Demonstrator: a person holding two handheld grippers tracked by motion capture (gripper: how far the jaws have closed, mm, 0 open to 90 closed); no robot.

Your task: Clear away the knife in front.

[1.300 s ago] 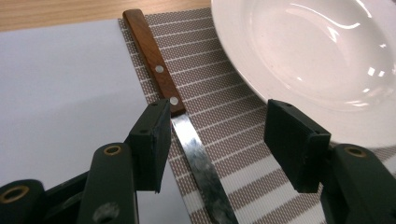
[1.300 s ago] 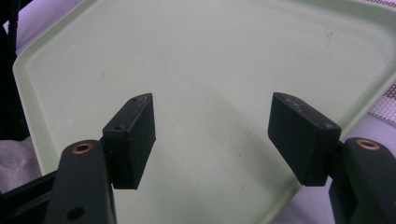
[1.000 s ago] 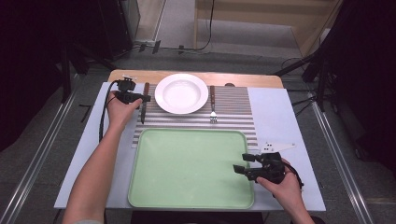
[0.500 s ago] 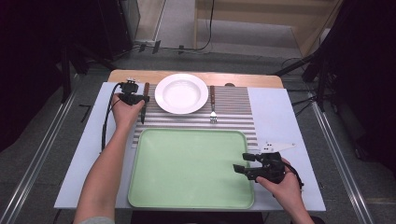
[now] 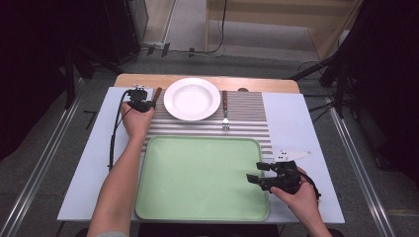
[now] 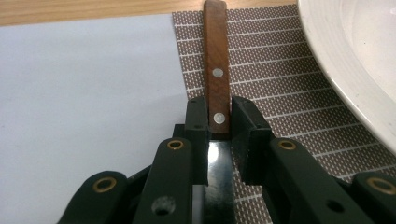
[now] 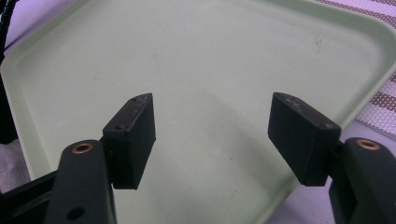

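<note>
A knife with a brown wooden handle point(image 5: 156, 93) lies on the striped placemat, left of the white plate point(image 5: 192, 98). My left gripper point(image 5: 147, 104) sits over it. In the left gripper view the jaws point(image 6: 219, 116) have just been closing, and their pads now press both sides of the handle point(image 6: 215, 56) where it meets the blade. The plate's rim point(image 6: 359, 56) curves along the right. My right gripper point(image 5: 253, 173) hovers over the green tray's point(image 5: 197, 139) right front corner, open with nothing between its fingers point(image 7: 212, 130).
A fork point(image 5: 225, 109) lies on the brown striped placemat point(image 5: 247, 113), right of the plate. The tray floor point(image 7: 210, 56) is bare. A pale blue mat point(image 5: 296, 128) covers the table, with a strip of wood point(image 5: 207, 80) showing along the far edge.
The left gripper's jaws have drawn in from wide open onto the knife handle, and the hand has shifted slightly towards the knife. The right hand has kept still.
</note>
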